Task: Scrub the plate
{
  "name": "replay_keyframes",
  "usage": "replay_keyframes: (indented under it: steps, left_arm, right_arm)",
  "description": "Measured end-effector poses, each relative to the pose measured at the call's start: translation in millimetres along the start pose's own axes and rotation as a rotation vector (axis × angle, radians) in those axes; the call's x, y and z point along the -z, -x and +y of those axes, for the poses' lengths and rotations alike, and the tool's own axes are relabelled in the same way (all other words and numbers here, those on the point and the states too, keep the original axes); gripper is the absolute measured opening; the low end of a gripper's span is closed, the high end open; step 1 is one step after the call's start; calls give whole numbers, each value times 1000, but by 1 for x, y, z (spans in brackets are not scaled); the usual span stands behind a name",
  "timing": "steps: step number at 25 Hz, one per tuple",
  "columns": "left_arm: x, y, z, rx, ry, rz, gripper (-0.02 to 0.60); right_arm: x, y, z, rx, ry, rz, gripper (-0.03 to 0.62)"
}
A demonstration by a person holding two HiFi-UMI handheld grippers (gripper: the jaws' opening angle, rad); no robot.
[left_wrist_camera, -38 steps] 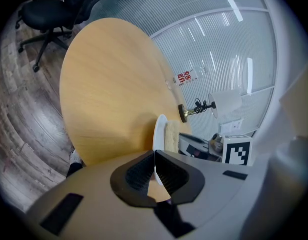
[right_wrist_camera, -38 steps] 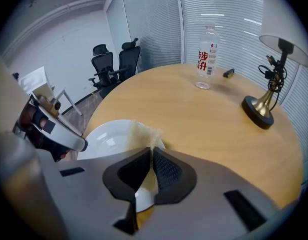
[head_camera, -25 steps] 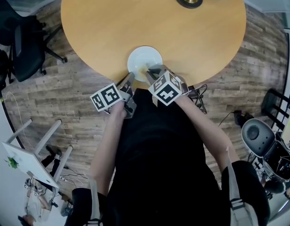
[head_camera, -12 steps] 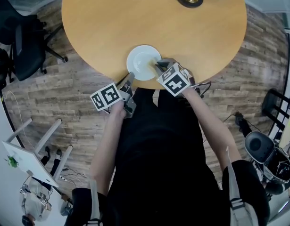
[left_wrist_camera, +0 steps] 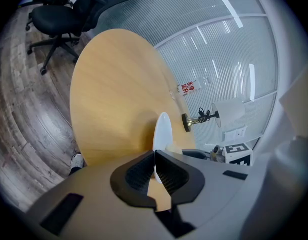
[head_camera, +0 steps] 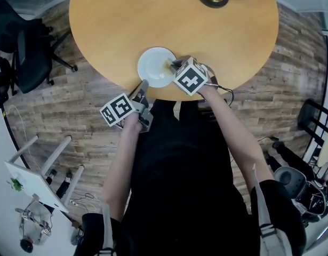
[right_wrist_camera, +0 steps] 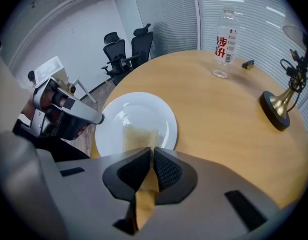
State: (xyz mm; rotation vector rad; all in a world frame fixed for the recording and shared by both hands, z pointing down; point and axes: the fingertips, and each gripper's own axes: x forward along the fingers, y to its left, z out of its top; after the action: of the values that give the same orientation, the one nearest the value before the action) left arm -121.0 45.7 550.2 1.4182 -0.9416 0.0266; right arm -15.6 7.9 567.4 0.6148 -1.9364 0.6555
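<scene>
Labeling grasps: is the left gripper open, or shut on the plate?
Shut on it: the left gripper has both pads pressed against the near rim of the white plate, with no gap showing.

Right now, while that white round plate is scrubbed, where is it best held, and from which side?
Probably its thin rim nearest the person, coming in low over the round wooden table's edge. The white round plate lies flat, so only the rim fits between jaws. The left gripper is shut on it there, clear of the yellowish scrubbing pad in the right gripper.
</scene>
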Motion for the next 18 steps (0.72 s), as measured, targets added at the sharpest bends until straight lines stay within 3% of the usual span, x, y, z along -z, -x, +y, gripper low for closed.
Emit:
replay_keyframes:
  steps: [11,14,18]
  left_arm:
    - [-1,-4,3,-17,14,-7,23]
    - [2,-4,5,-22,6,1,23]
    - [5,-3,5,-16,-4,12,24]
  right_arm:
    - [6,-1,80,-156,1,-52,28]
    - [15,-3,69,-152,-22,-24,28]
    - [23,-3,24,-55,-82,1,28]
